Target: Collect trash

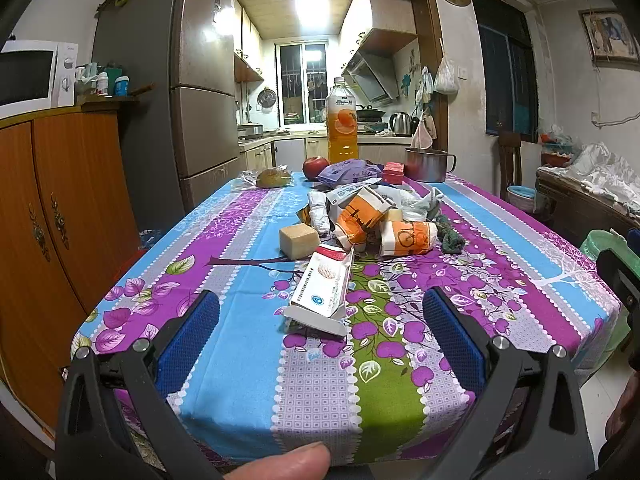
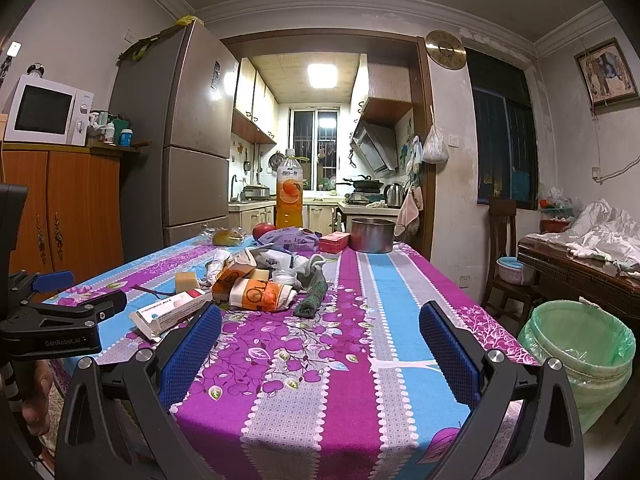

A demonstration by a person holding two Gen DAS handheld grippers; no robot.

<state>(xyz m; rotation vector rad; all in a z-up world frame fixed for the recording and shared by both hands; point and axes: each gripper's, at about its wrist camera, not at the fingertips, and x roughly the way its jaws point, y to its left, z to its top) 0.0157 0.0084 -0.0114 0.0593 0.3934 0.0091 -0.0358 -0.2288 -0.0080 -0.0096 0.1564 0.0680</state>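
Note:
A pile of trash lies mid-table: a flattened white and red box, crushed orange paper cups, crumpled white wrappers and a purple packet. My left gripper stands open above the near table edge, the flattened box lying between its blue pads. My right gripper is open over bare cloth to the right of the pile, holding nothing. A bin lined with a green bag stands on the floor at the table's right.
On the table also sit a tan block, a dark green cloth, an apple, a juice bottle, a red box, a metal pot and a wrapped bun. A wooden cabinet stands left, a chair right.

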